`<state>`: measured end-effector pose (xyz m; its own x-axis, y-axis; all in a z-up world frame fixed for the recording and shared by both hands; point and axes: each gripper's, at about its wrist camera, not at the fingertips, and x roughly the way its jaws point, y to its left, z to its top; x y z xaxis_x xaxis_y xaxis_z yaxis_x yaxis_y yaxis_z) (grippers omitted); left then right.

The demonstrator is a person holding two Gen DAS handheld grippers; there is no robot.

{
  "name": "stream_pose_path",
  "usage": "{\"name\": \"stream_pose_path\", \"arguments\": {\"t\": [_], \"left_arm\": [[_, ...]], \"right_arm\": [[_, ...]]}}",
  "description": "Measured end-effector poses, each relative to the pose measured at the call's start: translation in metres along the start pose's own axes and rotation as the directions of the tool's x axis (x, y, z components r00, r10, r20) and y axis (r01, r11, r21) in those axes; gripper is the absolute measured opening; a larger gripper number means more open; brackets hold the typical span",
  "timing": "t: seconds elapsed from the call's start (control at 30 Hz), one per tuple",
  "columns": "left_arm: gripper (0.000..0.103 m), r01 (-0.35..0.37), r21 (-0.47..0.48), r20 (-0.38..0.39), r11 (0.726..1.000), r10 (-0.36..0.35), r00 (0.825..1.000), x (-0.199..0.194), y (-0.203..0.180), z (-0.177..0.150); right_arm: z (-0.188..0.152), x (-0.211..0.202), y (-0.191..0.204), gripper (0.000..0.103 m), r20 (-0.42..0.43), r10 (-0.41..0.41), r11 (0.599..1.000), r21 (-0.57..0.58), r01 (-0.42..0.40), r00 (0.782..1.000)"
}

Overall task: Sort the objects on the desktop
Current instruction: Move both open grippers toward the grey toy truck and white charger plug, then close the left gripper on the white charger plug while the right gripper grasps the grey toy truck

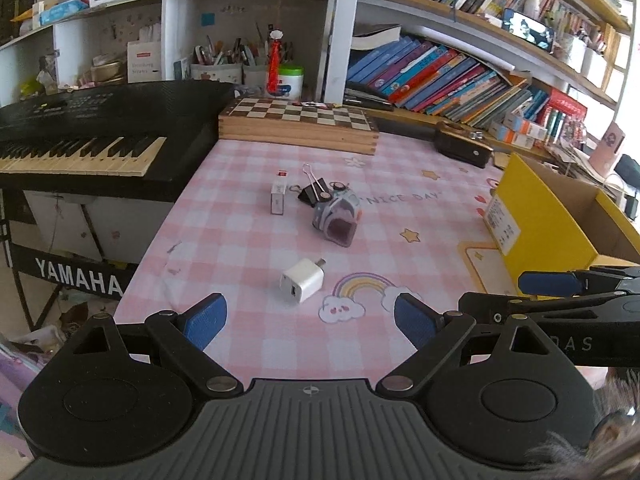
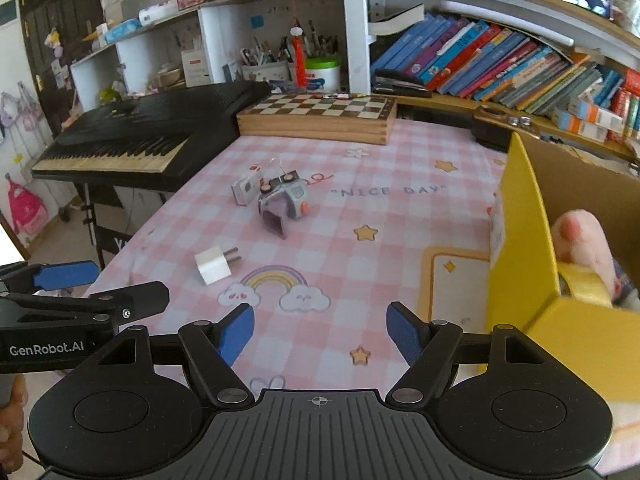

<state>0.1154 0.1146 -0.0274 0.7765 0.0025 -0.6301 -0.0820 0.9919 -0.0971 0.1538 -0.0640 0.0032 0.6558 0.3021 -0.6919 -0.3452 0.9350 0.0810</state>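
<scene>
- At the bottom of each wrist view the grippers sat side by side over the pink checked tablecloth (image 1: 248, 216). The left gripper (image 1: 310, 322) had its blue pads spread wide with only cloth between them, holding and touching nothing.
- The right gripper (image 2: 320, 334) also stood apart-jawed, a little less wide, and empty; its fingers crossed the lower right of the left view, beside the left claw.
- Both claws pointed down toward the loose items, probably spread in readiness for a first pick.
- Nearest, just above the left gripper in the lower centre, the white charger plug (image 1: 303, 280) lay on its side beside the rainbow print, well clear of the other items, so likely the easiest first target.
- At the right edge stood the yellow cardboard box (image 1: 536, 220), open at the top, seemingly the place for sorted things; the right view showed a pink plush shape and a roll of tape inside.
- Farther up, mid-frame, a grey toy camera (image 1: 336, 216), a black binder clip (image 1: 314, 190) and a small white box (image 1: 278, 196) clustered close together.
- Beyond, a wooden chessboard (image 1: 298, 124) and a black keyboard (image 1: 80, 136) lay at upper centre and upper left.
</scene>
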Motion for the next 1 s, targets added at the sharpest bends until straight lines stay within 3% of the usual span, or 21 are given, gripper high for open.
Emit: {"name": "stream_pose_path", "arguments": {"t": [0.43, 0.63, 0.67, 0.8, 1.0], "left_arm": [[0.091, -0.087, -0.016, -0.091, 0.996, 0.085, 0.992, 0.043, 0.003, 0.020], [0.088, -0.088, 0.002, -0.131, 0.996, 0.087, 0.988, 0.072, 0.000, 0.024], [0.086, -0.088, 0.000, -0.135, 0.996, 0.087, 0.987, 0.077, 0.000, 0.025], [0.062, -0.077, -0.015, -0.169, 0.997, 0.073, 0.983, 0.097, -0.001, 0.027], [0.047, -0.067, -0.027, -0.200, 0.997, 0.061, 0.978, 0.117, -0.003, 0.026]], "right_arm": [[0.037, 0.045, -0.011, 0.075, -0.021, 0.056, 0.998, -0.021, -0.056, 0.998], [0.054, 0.067, -0.013, 0.075, -0.020, 0.076, 0.996, -0.034, -0.076, 0.997], [0.057, 0.071, -0.014, 0.075, -0.020, 0.078, 0.996, -0.034, -0.079, 0.997], [0.068, 0.085, -0.014, 0.075, -0.018, 0.089, 0.995, -0.050, -0.090, 0.996], [0.081, 0.106, -0.008, 0.075, -0.024, 0.113, 0.990, -0.086, -0.115, 0.993]]}}
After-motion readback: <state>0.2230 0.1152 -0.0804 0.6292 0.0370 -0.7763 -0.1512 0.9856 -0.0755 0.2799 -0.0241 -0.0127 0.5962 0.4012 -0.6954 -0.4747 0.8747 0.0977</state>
